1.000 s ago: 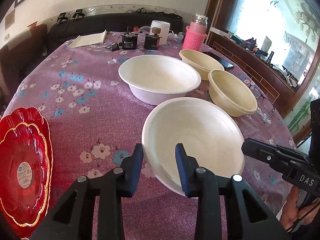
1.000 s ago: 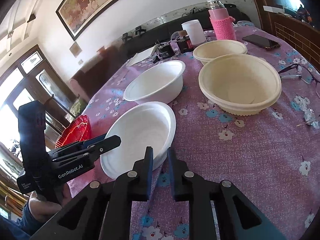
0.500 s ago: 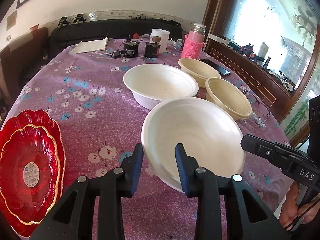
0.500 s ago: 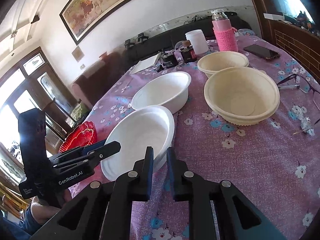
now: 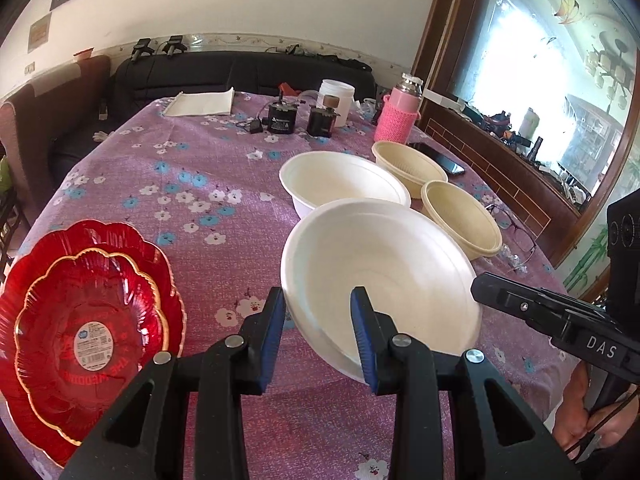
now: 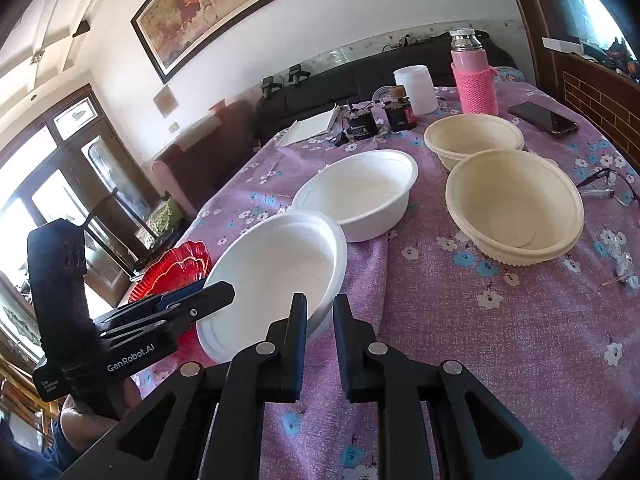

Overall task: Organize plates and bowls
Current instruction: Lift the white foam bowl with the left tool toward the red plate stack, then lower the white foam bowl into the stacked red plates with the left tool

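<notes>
A white foam bowl (image 5: 384, 276) is held tilted above the table, its near rim between the fingers of both grippers. My left gripper (image 5: 318, 308) grips its left rim; my right gripper (image 6: 320, 312) grips its near right rim (image 6: 280, 276). A second white bowl (image 5: 344, 184) stands on the purple cloth behind it. Two cream bowls (image 5: 460, 216) (image 5: 408, 160) stand to the right. Two stacked red scalloped plates (image 5: 88, 332) lie at the left edge.
A pink flask (image 5: 400, 116), a white jar (image 5: 338, 96), two dark small jars (image 5: 282, 118), a phone (image 5: 440, 160), glasses (image 5: 516, 236) and a notebook (image 5: 200, 104) lie on the table's far and right side. A dark sofa stands behind.
Both grippers have risen and drawn back with the white bowl; its near rim has lifted and it now tilts above the cloth. The other bowls and plates have not moved.
</notes>
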`<state>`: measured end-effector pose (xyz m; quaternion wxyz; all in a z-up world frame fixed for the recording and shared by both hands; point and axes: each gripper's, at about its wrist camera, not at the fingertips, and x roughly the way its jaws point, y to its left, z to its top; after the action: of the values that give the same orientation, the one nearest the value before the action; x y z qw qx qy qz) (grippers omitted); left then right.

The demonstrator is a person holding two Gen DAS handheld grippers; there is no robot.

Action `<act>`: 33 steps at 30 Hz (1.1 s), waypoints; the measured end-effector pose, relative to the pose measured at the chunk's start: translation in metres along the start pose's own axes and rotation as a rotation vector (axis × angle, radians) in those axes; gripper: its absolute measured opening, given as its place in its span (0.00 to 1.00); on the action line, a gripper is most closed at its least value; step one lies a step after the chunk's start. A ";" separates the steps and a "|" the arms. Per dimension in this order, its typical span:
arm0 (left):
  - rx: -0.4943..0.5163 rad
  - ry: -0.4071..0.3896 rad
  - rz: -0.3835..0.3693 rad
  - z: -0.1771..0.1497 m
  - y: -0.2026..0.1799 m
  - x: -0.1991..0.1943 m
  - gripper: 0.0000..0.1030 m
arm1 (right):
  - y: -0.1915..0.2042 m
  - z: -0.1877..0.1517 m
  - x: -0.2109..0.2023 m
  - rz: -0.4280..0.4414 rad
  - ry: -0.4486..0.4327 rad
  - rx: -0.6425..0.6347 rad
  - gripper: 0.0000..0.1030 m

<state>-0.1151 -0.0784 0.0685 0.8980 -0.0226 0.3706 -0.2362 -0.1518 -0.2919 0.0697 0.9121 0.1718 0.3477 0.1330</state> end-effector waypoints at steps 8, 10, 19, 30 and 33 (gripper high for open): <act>-0.044 -0.038 0.027 0.002 0.025 -0.020 0.31 | 0.026 0.013 0.010 0.030 0.000 -0.043 0.15; -0.056 -0.049 0.039 0.002 0.032 -0.026 0.31 | 0.034 0.015 0.015 0.045 0.009 -0.052 0.15; -0.127 -0.097 0.097 -0.002 0.073 -0.054 0.31 | 0.077 0.022 0.039 0.099 0.034 -0.126 0.15; -0.213 -0.115 0.176 -0.018 0.121 -0.075 0.31 | 0.122 0.025 0.079 0.150 0.088 -0.188 0.15; -0.241 -0.117 0.195 -0.025 0.135 -0.079 0.31 | 0.134 0.024 0.096 0.161 0.117 -0.204 0.15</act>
<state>-0.1255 0.0797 0.0736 0.9275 -0.1079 0.3437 -0.0999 -0.0824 -0.1408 0.0845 0.8894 0.0975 0.3700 0.2500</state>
